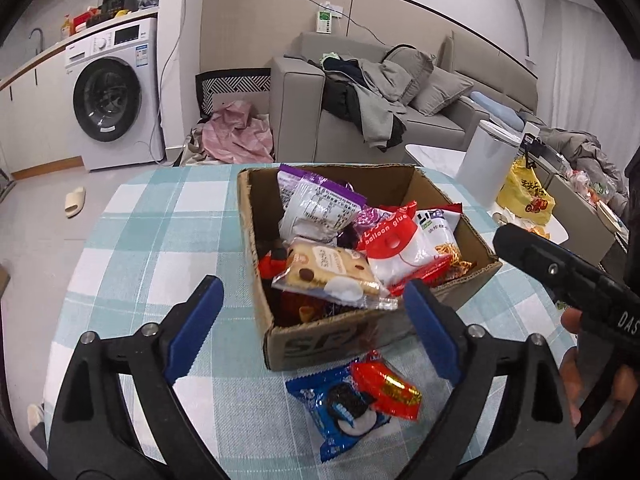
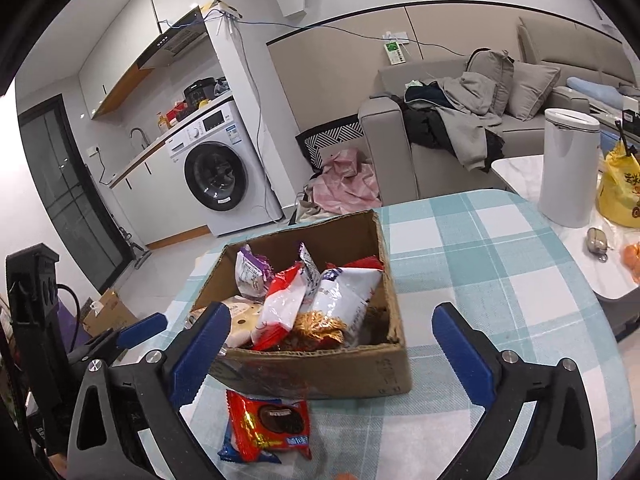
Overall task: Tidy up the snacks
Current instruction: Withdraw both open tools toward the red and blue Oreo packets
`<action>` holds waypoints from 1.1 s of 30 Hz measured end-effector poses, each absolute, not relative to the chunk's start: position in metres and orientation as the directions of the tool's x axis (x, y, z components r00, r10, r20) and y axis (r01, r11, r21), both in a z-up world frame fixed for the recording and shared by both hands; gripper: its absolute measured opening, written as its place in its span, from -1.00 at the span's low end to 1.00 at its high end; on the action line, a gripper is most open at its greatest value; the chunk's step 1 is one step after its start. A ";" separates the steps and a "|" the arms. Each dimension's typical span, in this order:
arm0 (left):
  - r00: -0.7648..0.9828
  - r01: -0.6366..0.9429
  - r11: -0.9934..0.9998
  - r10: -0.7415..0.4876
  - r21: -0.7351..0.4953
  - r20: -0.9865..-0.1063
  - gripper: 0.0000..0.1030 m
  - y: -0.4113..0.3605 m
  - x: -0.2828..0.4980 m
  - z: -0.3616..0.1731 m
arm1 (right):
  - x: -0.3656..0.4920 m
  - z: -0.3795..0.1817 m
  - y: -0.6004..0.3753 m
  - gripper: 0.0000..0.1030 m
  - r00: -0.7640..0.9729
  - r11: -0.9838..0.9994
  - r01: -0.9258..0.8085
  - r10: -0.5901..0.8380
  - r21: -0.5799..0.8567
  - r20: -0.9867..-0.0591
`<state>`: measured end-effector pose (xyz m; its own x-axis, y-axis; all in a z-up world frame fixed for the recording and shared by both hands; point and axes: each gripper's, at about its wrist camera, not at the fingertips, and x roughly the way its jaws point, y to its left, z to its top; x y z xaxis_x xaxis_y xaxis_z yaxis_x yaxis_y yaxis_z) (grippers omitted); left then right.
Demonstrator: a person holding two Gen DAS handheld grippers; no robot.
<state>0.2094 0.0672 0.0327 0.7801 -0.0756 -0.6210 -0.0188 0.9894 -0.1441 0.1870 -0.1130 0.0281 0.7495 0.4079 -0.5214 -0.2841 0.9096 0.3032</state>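
Note:
A cardboard box [image 1: 344, 340] full of snack packets stands on the checked tablecloth [image 1: 160, 240]; it also shows in the right wrist view [image 2: 320, 372]. A blue Oreo packet [image 1: 340, 404] and a red packet [image 1: 388, 388] lie on the cloth just in front of the box, the red one overlapping the blue. In the right wrist view the red packet [image 2: 268, 420] lies on top. My left gripper [image 1: 312, 320] is open and empty, above the box's near wall. My right gripper [image 2: 332, 344] is open and empty, just before the box. A biscuit packet [image 1: 332, 272] lies on top in the box.
A white bin [image 2: 568, 168] and a yellow bag [image 2: 620, 184] stand at the table's far right. A sofa with clothes [image 1: 380, 96] and a washing machine [image 1: 116, 92] are beyond the table. The right gripper's body [image 1: 568, 276] shows at the right of the left wrist view.

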 end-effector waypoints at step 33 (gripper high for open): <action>0.750 -0.137 0.980 0.005 -0.148 -0.662 0.97 0.088 0.141 0.009 | 0.155 -0.031 -0.090 0.99 0.574 0.888 -0.378 0.447 0.261 -0.686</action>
<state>0.1411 0.0884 0.0086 0.7496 0.0049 -0.6619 -0.1368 0.9795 -0.1477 0.1548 -0.0896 -0.0307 0.5743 0.4466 -0.6861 -0.3782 0.8880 0.2615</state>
